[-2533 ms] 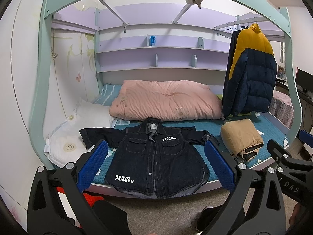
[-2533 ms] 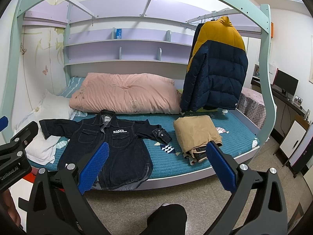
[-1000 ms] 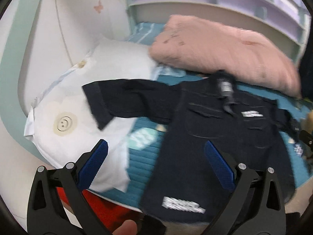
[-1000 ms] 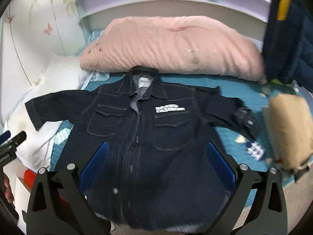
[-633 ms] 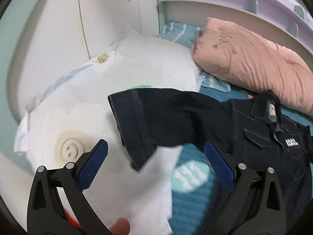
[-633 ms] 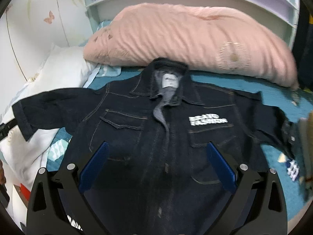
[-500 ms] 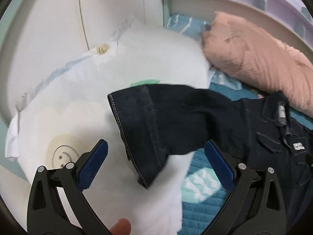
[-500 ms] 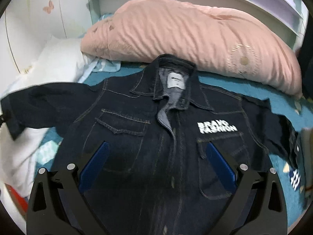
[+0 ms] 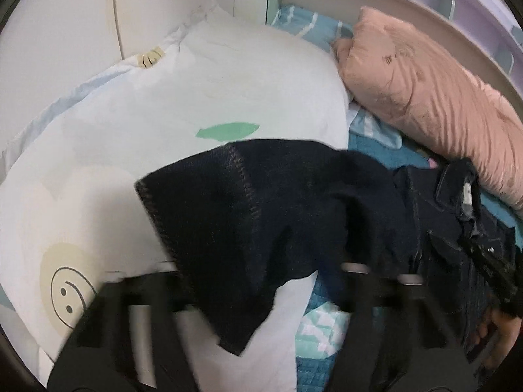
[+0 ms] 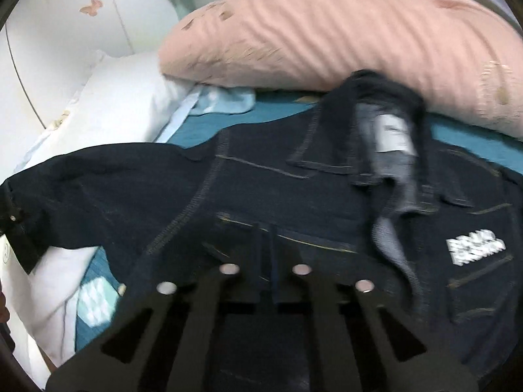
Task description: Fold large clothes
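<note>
A dark denim jacket [image 10: 327, 196] lies face up on the teal bedspread, collar toward the pink duvet. Its left sleeve [image 9: 261, 215] lies across the white pillow. My left gripper [image 9: 258, 281] reaches around the sleeve cuff; the fingers are blurred and the cloth covers them, so the jaw state is unclear. My right gripper [image 10: 266, 261] has its fingers close together on the jacket's chest near the left pocket and looks shut on the fabric. The right gripper also shows in the left wrist view [image 9: 490, 271].
A white pillow [image 9: 163, 104] with a smiley print fills the left side. A pink duvet [image 10: 343, 26] lies behind the jacket against the shelf wall. The teal bedspread [image 10: 209, 127] shows between them.
Both grippers moved in close to the jacket. The left reached the left sleeve cuff on the pillow. The right dropped onto the chest and its fingers closed together.
</note>
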Demonstrator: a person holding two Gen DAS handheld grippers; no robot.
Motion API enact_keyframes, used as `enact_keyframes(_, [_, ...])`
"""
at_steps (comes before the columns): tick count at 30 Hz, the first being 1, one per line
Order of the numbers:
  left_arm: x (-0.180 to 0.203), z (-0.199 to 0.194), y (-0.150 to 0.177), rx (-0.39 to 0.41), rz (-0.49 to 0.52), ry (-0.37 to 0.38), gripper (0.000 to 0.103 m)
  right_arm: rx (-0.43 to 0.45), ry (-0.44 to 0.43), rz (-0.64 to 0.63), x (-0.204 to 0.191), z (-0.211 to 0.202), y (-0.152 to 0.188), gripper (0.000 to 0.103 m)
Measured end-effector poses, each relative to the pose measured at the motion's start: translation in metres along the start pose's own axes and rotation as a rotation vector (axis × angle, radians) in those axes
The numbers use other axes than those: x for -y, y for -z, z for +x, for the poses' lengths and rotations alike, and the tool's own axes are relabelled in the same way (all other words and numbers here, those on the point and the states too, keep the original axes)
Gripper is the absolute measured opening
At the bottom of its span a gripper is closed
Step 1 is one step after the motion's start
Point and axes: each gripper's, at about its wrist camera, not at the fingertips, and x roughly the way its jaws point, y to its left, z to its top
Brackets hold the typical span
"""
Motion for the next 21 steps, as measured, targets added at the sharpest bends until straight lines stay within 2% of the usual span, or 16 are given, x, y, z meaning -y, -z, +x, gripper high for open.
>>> enact_keyframes(2, [0.000, 0.002, 0.000, -0.019, 0.015, 0.015, 0.013, -0.008, -0.038, -0.004, -0.009, 0.010, -0.006, 0.000])
enact_keyframes(9, [0.011, -0.022, -0.001, 0.018, 0.103, 0.047, 0.010, -0.066, -0.138, 0.071, -0.025, 0.038, 0.002, 0.000])
enact_keyframes(13, [0.021, -0.048, -0.013, 0.024, 0.097, 0.151, 0.010, -0.133, -0.154, 0.118, -0.018, 0.065, 0.009, 0.000])
enact_keyframes(15, [0.031, -0.068, -0.026, 0.036, 0.090, 0.217, 0.010, -0.112, -0.162, 0.115, -0.015, 0.067, 0.013, 0.000])
enact_keyframes(18, [0.054, -0.087, -0.047, 0.016, 0.079, 0.310, 0.010, -0.092, -0.134, 0.065, -0.021, 0.064, 0.014, 0.000])
enact_keyframes(21, [0.087, -0.102, -0.066, 0.002, 0.084, 0.398, 0.010, -0.093, -0.216, 0.144, -0.005, 0.060, 0.013, 0.000])
